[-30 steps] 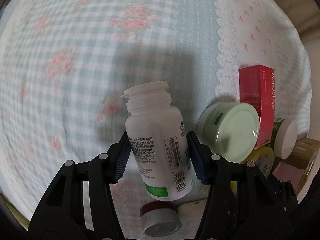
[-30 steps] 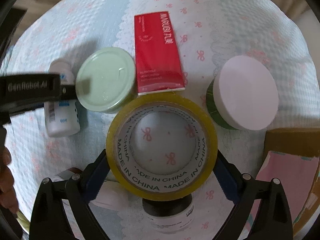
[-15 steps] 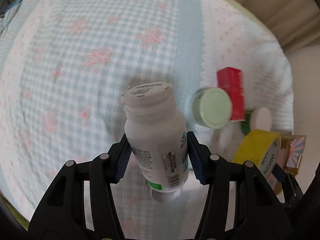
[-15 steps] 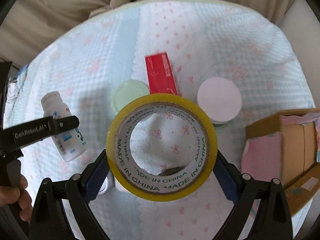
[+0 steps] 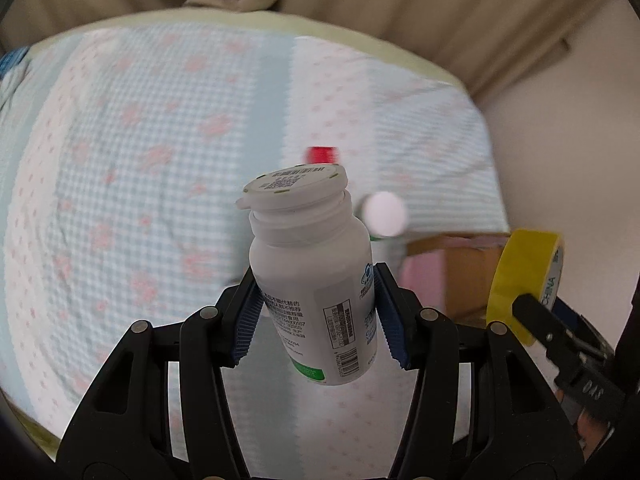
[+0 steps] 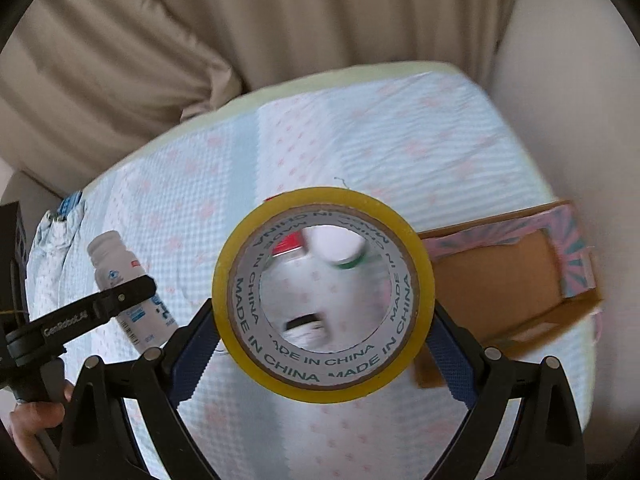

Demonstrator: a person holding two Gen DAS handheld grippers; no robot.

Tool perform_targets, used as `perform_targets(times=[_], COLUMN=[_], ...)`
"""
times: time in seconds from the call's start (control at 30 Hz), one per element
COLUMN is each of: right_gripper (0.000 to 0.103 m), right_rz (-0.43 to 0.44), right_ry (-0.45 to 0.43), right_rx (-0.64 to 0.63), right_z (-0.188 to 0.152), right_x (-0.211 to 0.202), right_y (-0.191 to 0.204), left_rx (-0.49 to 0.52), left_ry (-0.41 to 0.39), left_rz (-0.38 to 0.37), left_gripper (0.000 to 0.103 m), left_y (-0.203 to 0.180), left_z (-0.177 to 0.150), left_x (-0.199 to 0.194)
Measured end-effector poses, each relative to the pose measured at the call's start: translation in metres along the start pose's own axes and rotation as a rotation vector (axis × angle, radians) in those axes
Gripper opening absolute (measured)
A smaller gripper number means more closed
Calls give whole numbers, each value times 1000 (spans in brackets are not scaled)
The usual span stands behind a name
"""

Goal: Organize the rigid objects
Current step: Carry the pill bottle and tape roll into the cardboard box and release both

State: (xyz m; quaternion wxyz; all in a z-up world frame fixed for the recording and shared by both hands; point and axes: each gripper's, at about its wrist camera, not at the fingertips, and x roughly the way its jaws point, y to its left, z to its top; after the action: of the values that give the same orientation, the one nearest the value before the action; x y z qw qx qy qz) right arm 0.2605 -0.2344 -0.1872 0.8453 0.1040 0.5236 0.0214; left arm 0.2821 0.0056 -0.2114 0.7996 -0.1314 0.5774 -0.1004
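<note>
My left gripper (image 5: 318,314) is shut on a white pill bottle (image 5: 312,276) and holds it high above the bed, cap up. The bottle also shows in the right wrist view (image 6: 128,280), gripped by the left gripper (image 6: 100,308). My right gripper (image 6: 320,332) is shut on a yellow tape roll (image 6: 324,308) marked MADE IN CHINA, also lifted; the roll shows in the left wrist view (image 5: 526,276). Through the roll's hole I see a blurred red box (image 6: 286,246) and a white-lidded jar (image 6: 336,246) on the bed. Both also show in the left wrist view, the red box (image 5: 320,155) and the jar (image 5: 384,214).
An open cardboard box (image 6: 504,280) with pink patterned sides stands on the bed to the right, also in the left wrist view (image 5: 456,264). The bed has a blue and pink floral cover (image 5: 140,160). Beige curtains (image 6: 280,20) hang behind it.
Both grippers have risen well above the bed with the bottle and tape in them. The items on the bed look smaller and farther, and the cardboard box and curtains have come into view.
</note>
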Motion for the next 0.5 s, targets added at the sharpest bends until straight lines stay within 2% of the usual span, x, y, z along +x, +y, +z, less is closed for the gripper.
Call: perform_targets(times=[0.13, 0.27, 0.37, 0.5], right_gripper=[95, 95, 95, 95], right_rz=[-44, -83, -106, -136], right_ry=[-29, -15, 20, 77], right_rx=[18, 13, -1, -62], right_z=[1, 3, 4, 5], right_x=[-39, -51, -46, -26], right_y=[-50, -106, -149, -198], left_rx=[34, 53, 58, 86], left_ry=[-7, 1, 31, 80], left_rz=[-33, -63, -84, -74], left_gripper=[50, 50, 50, 50], left_y=[-51, -108, -147, -195], left_z=[-5, -12, -17, -26], left_x=[-6, 2, 24, 64])
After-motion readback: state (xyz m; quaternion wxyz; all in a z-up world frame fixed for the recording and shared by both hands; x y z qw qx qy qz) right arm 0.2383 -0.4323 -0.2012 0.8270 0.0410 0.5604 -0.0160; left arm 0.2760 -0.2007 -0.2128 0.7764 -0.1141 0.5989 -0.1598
